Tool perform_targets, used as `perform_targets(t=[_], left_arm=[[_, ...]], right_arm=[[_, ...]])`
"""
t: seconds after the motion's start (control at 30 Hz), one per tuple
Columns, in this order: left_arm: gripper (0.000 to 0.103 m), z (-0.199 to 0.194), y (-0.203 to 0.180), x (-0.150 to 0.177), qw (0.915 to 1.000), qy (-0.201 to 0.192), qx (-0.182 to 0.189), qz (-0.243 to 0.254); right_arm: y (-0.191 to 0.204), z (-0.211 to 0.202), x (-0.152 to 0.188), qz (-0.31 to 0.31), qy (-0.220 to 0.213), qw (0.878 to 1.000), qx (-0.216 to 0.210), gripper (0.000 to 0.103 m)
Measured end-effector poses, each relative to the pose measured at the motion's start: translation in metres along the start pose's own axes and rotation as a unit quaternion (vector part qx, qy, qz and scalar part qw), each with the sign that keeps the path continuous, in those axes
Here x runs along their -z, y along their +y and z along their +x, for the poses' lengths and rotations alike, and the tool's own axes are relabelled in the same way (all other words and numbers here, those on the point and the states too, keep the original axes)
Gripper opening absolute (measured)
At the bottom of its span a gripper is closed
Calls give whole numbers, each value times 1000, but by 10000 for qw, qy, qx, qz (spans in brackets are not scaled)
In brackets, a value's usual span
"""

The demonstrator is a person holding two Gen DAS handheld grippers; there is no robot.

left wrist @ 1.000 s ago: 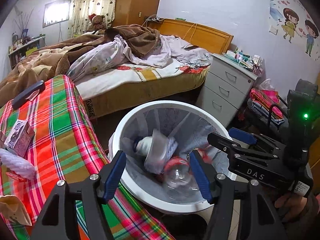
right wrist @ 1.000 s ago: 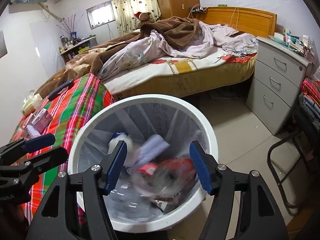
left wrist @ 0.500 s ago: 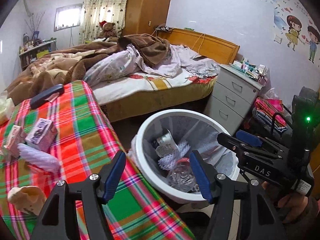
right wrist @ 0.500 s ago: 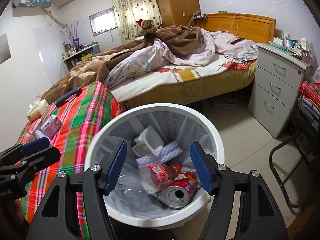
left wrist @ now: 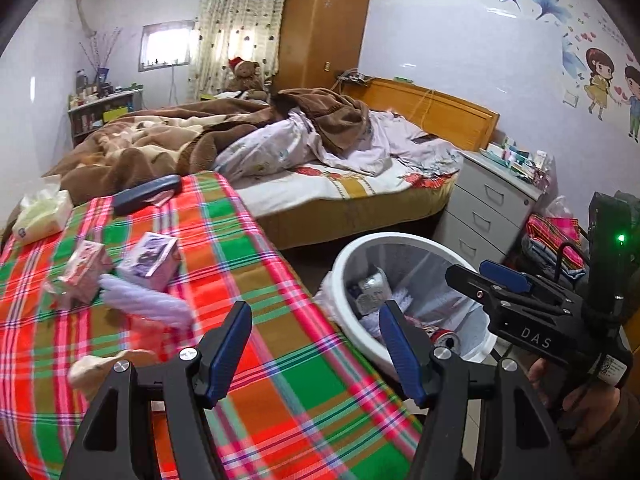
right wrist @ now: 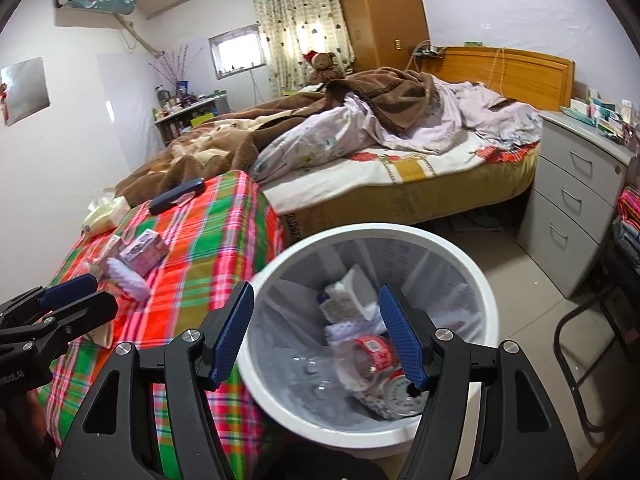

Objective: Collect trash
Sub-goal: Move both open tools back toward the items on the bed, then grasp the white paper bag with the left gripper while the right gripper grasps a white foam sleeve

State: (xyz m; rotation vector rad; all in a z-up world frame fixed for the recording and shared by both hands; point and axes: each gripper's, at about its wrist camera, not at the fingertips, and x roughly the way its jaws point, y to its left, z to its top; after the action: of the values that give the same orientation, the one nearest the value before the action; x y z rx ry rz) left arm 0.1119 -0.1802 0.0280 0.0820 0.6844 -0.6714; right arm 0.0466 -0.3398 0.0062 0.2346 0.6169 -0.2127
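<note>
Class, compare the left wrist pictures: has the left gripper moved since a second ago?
Yes. The left gripper has swung from above the bin to over the checked tablecloth.

Home bedrm: unmade bed [left wrist: 340, 184], wardrobe [left wrist: 324, 28].

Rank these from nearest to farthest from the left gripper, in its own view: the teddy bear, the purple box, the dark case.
From the left gripper:
1. Purple box, on the checked cloth, left.
2. Dark case, at the cloth's far end.
3. Teddy bear, beyond the bed by the curtain.
</note>
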Motion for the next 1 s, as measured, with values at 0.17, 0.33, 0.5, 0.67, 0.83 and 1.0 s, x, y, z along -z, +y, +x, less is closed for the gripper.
perform_targets(t=[0.17, 0.33, 0.5, 0.67, 0.83, 1.0], left_arm=[[66, -19, 30, 4, 9996, -105, -234, -144], [66, -37, 67, 13, 9982, -174, -507, -258], [66, -48, 101, 22, 9963, -132, -761, -383], [66, -53, 128, 31, 9950, -9, -907, -428], [66, -50, 152, 40, 9952, 165, -832, -485], [66, -39, 167, 46, 9956, 343, -790, -368]], right_arm=[[18, 0, -1, -102, -105, 9998, -146, 67], [39, 6, -1, -278, -72, 9990, -329, 67], [59, 13, -1, -454, -23, 9979, -470, 67], [82, 24, -1, -642, 77, 9959, -631, 67], [105, 38, -1, -889, 198, 9926, -798, 67], [122, 54, -2, -1004, 368, 9900, -919, 67]])
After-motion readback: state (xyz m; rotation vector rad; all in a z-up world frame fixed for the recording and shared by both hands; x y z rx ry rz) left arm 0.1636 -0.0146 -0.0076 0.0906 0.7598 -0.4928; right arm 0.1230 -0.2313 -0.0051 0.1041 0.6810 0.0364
